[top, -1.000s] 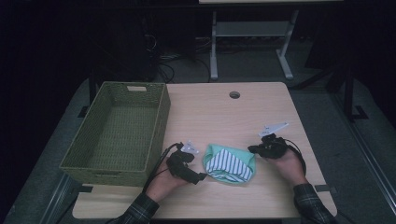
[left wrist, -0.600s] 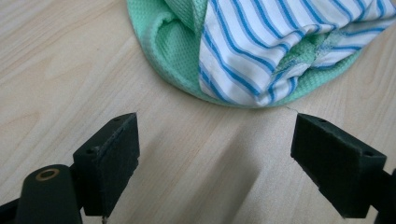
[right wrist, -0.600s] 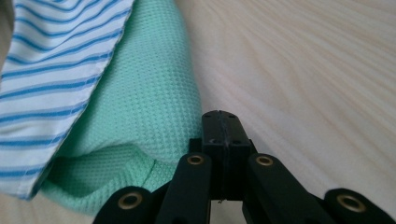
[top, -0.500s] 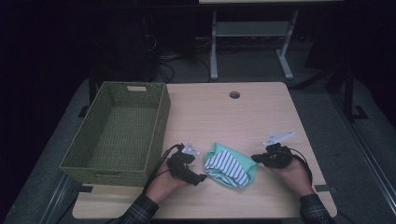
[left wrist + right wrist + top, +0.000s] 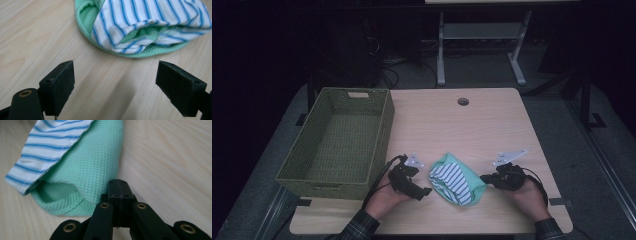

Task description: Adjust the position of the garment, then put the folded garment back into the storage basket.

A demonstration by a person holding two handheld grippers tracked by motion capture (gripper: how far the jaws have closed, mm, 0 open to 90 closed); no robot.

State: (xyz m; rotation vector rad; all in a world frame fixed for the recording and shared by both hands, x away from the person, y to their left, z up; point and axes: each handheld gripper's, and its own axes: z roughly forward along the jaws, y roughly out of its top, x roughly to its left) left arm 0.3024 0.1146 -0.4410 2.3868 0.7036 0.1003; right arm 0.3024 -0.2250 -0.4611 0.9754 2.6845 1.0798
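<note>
A folded cloth, mint green with a white and blue striped side, lies on the wooden table near its front edge. My left gripper rests just left of it, open, and in the left gripper view the jaws stand wide apart with bare wood between them and the cloth a little ahead. My right gripper lies at the cloth's right edge. In the right gripper view its jaws are pressed together, with the green fold lying against their left side; no cloth shows between the pads.
A green woven basket stands empty on the table's left side, close to my left hand. A round cable hole sits near the far edge. Bare tabletop stretches behind the cloth. Beyond the table the floor is dark, with a desk frame.
My right gripper has come toward the front edge and in to the cloth's right edge, jaws still together. The left gripper and the cloth have stayed put.
</note>
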